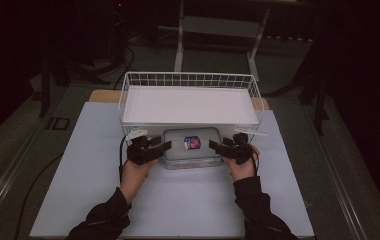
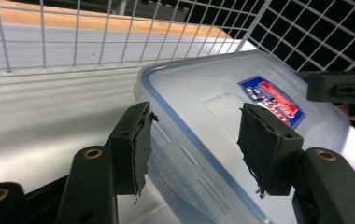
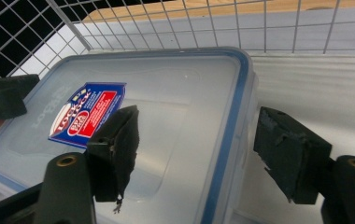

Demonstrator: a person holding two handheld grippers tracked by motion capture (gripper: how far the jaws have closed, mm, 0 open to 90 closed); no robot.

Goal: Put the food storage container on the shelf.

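Observation:
A clear plastic container with a blue-rimmed lid and a red and blue label sits on the white table cover, just in front of the wire basket. My left gripper stands open at its left end; in the left gripper view the lid's blue edge runs between the two pads. My right gripper stands open at the right end, and the container's right rim lies between its pads. Neither pair of pads is pressed on the container.
A white wire basket with a white flat panel in it stands right behind the container. The white table cover reaches to the near edge. A wooden table edge shows beside the basket. Dark floor and stands lie beyond.

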